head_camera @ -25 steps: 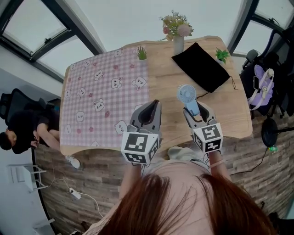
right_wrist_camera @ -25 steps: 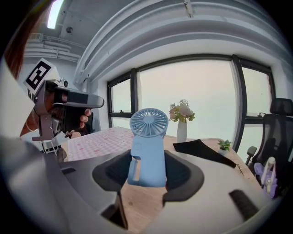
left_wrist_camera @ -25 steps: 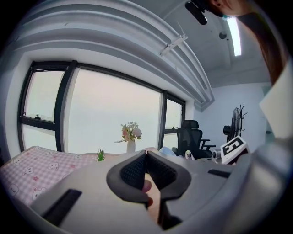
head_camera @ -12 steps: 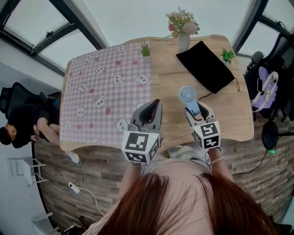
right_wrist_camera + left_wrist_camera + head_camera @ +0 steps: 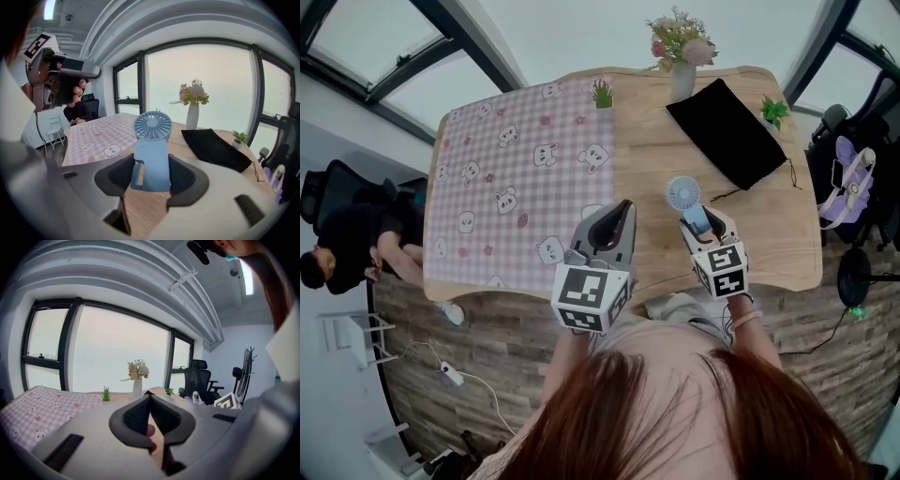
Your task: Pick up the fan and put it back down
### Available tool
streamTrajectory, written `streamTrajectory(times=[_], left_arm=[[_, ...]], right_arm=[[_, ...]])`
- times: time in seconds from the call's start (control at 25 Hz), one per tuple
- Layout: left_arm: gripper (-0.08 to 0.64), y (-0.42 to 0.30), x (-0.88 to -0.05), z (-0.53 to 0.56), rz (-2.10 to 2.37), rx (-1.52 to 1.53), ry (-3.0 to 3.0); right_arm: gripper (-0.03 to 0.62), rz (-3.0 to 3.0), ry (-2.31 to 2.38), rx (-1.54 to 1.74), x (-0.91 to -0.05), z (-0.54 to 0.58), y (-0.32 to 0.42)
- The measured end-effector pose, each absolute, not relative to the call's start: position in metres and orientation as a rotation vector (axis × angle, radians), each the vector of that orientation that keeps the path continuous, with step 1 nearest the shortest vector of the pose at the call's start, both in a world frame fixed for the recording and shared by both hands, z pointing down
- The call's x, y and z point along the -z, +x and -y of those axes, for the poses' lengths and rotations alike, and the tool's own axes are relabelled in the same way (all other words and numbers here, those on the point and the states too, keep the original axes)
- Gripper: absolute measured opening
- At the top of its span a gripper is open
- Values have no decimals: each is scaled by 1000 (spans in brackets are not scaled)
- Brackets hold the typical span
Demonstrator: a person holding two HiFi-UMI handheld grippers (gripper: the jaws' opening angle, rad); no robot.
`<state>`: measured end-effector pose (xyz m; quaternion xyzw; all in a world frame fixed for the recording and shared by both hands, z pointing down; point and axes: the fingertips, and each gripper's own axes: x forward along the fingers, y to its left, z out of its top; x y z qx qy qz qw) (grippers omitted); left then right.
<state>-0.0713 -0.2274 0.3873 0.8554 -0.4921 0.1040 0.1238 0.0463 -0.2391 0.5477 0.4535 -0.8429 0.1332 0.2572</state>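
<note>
A small light-blue handheld fan (image 5: 682,195) stands upright between the jaws of my right gripper (image 5: 698,217), just above the wooden table (image 5: 769,234). In the right gripper view the fan (image 5: 152,140) fills the gap, and the right gripper (image 5: 151,165) is shut on its body with a pad against each side. The round grille faces up and away. To the left, my left gripper (image 5: 622,208) hovers over the table's near edge beside the pink cloth. The left gripper (image 5: 150,397) is shut, its pads meeting at the tip with nothing held.
A pink checked cloth with bear prints (image 5: 516,178) covers the table's left half. A black pouch (image 5: 736,131), a vase of flowers (image 5: 682,75) and two small plants (image 5: 602,94) (image 5: 774,110) sit at the far side. A person (image 5: 347,253) sits left of the table.
My right gripper has sunk a little toward the table with the fan still in it. The left gripper has stayed where it was.
</note>
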Motion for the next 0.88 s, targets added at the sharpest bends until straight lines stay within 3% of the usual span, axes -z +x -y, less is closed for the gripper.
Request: streamTrajectory(times=[0.88], left_arm=[[14,-79,-403,235,1433,-316,2440]], right_arm=[[212,2184,1073,-389,-607,234,38]])
